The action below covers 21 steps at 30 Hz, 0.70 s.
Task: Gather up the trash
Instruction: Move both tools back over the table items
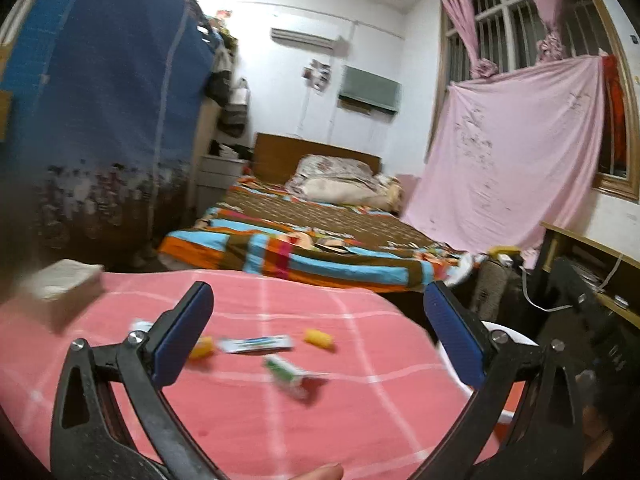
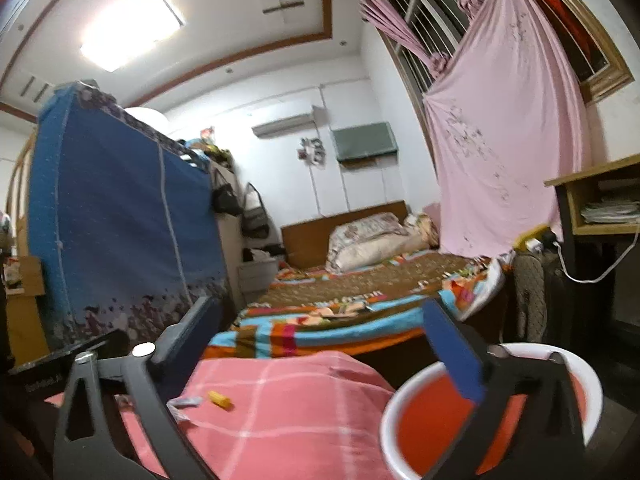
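Trash lies on a table under a pink checked cloth [image 1: 248, 420]: two yellow pieces [image 1: 318, 338] [image 1: 202, 348], a white-blue wrapper [image 1: 256, 344] and a green-white wrapper [image 1: 294, 374]. My left gripper [image 1: 318, 296] hangs open above them with nothing between its blue pads. A white-rimmed bin with a red inside [image 2: 400, 390] stands beside the table at the right. My right gripper [image 2: 320, 308] is open and empty, its right finger over the bin. The right wrist view also shows one yellow piece [image 2: 219, 399] and a crumpled wrapper [image 2: 185, 402] on the cloth.
A white tissue box [image 1: 64, 284] sits at the cloth's far left. Beyond the table is a bed with a striped blanket [image 1: 304, 240]. A blue fabric wardrobe [image 1: 112, 100] stands at the left, a wooden desk [image 2: 596, 200] and a dark chair [image 1: 592, 320] at the right.
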Available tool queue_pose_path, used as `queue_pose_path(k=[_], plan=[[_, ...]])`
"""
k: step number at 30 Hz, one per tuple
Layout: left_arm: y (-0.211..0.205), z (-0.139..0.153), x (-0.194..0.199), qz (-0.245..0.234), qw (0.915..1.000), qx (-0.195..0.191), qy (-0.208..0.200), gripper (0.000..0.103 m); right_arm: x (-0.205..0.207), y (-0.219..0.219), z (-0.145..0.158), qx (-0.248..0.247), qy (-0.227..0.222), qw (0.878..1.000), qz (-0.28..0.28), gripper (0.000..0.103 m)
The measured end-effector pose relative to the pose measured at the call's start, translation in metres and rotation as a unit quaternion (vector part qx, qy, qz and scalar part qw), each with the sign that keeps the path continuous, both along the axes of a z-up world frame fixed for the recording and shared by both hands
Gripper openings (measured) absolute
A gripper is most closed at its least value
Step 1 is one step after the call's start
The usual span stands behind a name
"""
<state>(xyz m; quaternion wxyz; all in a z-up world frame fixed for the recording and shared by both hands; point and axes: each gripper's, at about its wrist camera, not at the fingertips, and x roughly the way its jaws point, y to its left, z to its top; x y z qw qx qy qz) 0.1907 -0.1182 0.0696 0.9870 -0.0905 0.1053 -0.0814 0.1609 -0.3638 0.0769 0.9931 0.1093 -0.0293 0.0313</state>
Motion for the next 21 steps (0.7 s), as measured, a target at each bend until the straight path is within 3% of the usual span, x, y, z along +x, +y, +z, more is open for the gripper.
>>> queue_pose_path(k=[9, 15, 21], plan=[[0.056, -0.004, -0.019, 0.068, 0.9975, 0.004, -0.017, 0.090, -0.007, 0.038, 0.010, -0.009, -0.043, 0.998, 0.046, 0.103], [0.083, -0.005, -0.023, 0.093, 0.9948, 0.031, -0.029, 0.090, -0.004, 0.069, 0.012, -0.040, -0.061, 0.994, 0.081, 0.103], [0.103, -0.012, -0.013, 0.089, 0.9951, 0.043, -0.010, 0.090, 0.015, 0.105, 0.004, -0.092, -0.026, 0.989, 0.117, 0.103]])
